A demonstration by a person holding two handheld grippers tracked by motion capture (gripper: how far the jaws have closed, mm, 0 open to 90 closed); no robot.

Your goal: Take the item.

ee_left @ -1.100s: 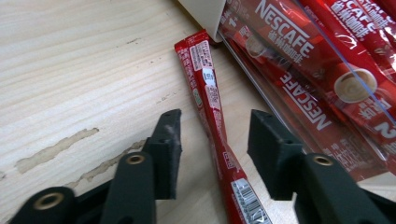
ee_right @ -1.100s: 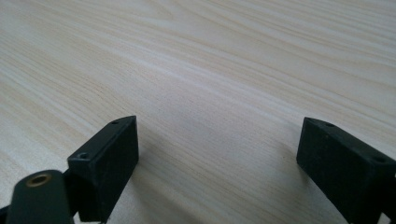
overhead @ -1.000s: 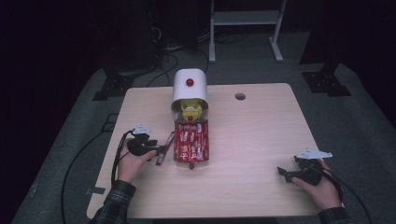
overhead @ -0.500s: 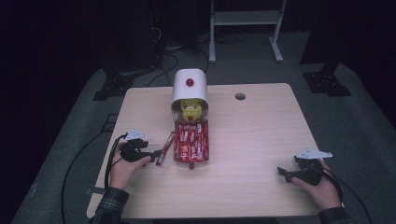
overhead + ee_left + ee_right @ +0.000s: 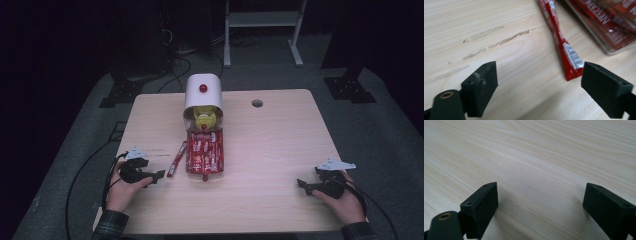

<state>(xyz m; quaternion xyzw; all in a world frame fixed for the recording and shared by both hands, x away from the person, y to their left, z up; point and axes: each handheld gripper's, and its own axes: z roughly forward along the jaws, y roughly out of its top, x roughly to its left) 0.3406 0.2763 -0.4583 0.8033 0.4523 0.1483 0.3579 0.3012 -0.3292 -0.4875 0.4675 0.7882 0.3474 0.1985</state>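
Observation:
A single red snack stick (image 5: 176, 159) (image 5: 564, 47) lies flat on the wooden table (image 5: 270, 150), just left of a clear tray of several like sticks (image 5: 204, 155) (image 5: 604, 22). Behind the tray stands a white domed container (image 5: 203, 92) with a red knob and a yellow toy (image 5: 202, 117) in its mouth. My left gripper (image 5: 159, 174) (image 5: 539, 85) sits at the front left, a little short of the lone stick. Its jaws have just been opening and nothing is between them. My right gripper (image 5: 301, 184) (image 5: 540, 207) rests open at the front right over bare wood.
A small round hole (image 5: 257, 103) is set in the table's far right part. Cables trail from both grippers off the near edge. Dark floor and a white stand's legs (image 5: 260, 20) lie beyond the table.
My left gripper has drawn back to the left, away from the tray, with its jaws wider apart. The lone red stick stays on the table. The right gripper has not moved.

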